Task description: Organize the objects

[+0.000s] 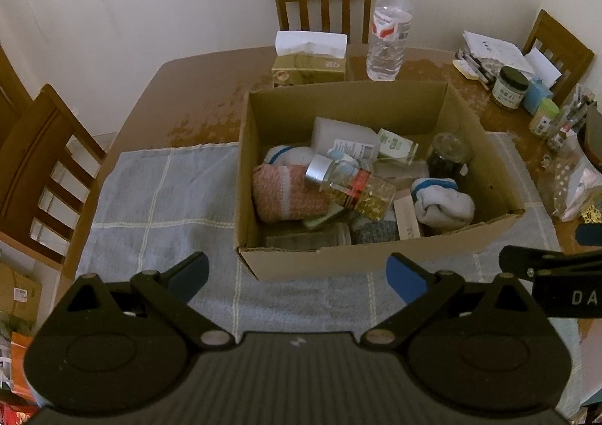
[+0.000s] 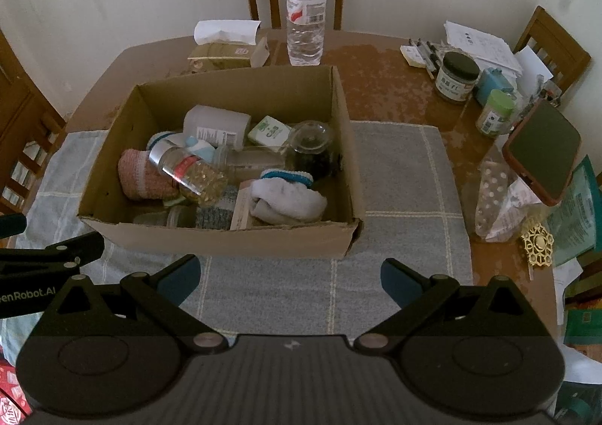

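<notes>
Cardboard box (image 1: 286,263) sits on the grey checked cloth (image 1: 150,199) at mid-table, open-topped, already holding a jumble. Contents seen from above: capsule bottle with silver cap (image 1: 350,186) lying tilted across a pink knitted sock (image 1: 286,195); white sock with blue cuff (image 1: 444,203) at the right side; white plastic bottle (image 2: 218,126) on its side toward the back; small green-and-white packet (image 2: 269,131); dark-filled glass jar (image 2: 314,150) in the far right corner; a clear jar and a grey knitted piece along the near wall.

Left gripper (image 1: 297,278) hovers on the near side of the box, fingers spread wide, nothing between them. Right gripper (image 2: 289,284) likewise: fingers apart, empty, poised over the cloth just short of the box's front wall.

Progress, judged: cloth around the box is bare, so the gathering into the box looks largely done. If the aim is instead sorting the contents out onto the cloth, nothing has begun. Cannot tell which from this moment.

Left outside the box: water bottle (image 2: 305,11) and tissue box (image 2: 225,49) behind it; black-lidded jar (image 2: 456,77), green-capped bottle (image 2: 494,113), phone in a red case (image 2: 543,154), papers and bags crowding the right edge of the table. These may or may not belong to the job.
</notes>
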A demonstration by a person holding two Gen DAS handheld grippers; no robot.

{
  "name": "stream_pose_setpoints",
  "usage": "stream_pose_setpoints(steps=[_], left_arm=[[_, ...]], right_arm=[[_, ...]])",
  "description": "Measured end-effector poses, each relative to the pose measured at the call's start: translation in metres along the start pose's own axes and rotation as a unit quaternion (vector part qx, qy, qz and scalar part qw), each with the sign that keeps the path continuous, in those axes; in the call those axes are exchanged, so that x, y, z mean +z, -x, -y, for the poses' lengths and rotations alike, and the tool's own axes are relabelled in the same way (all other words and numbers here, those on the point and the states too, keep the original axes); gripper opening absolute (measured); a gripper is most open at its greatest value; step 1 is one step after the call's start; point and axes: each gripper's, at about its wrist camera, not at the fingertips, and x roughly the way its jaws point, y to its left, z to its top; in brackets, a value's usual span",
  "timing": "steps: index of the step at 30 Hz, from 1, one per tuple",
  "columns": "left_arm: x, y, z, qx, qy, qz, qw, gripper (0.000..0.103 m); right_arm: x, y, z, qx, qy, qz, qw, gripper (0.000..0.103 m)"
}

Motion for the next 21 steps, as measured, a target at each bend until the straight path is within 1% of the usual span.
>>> stream_pose_setpoints(steps=[21], left_arm=[[0.0015, 0.0013, 0.0036, -0.004, 0.000, 0.000, 1.0000, 0.100]], right_arm=[[0.0027, -0.0007, 0.0027, -0.002, -0.001, 0.000, 1.000, 0.103]])
